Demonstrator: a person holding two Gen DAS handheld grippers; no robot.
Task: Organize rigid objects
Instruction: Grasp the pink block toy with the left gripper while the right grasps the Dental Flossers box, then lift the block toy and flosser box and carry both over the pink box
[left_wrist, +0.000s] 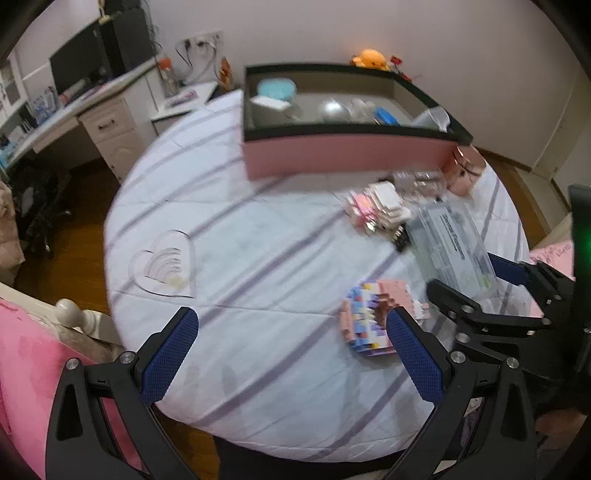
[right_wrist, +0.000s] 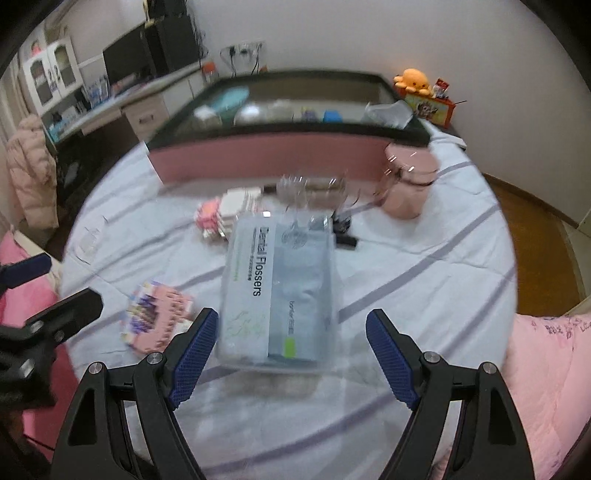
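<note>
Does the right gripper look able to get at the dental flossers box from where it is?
Probably yes. The right gripper is open and empty, and the flossers box lies flat right ahead between its fingers, nothing on top or in front of it.

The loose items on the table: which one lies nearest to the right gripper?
The clear dental flossers box. It lies just ahead of the open right gripper; the pink cup stands much farther back.
</note>
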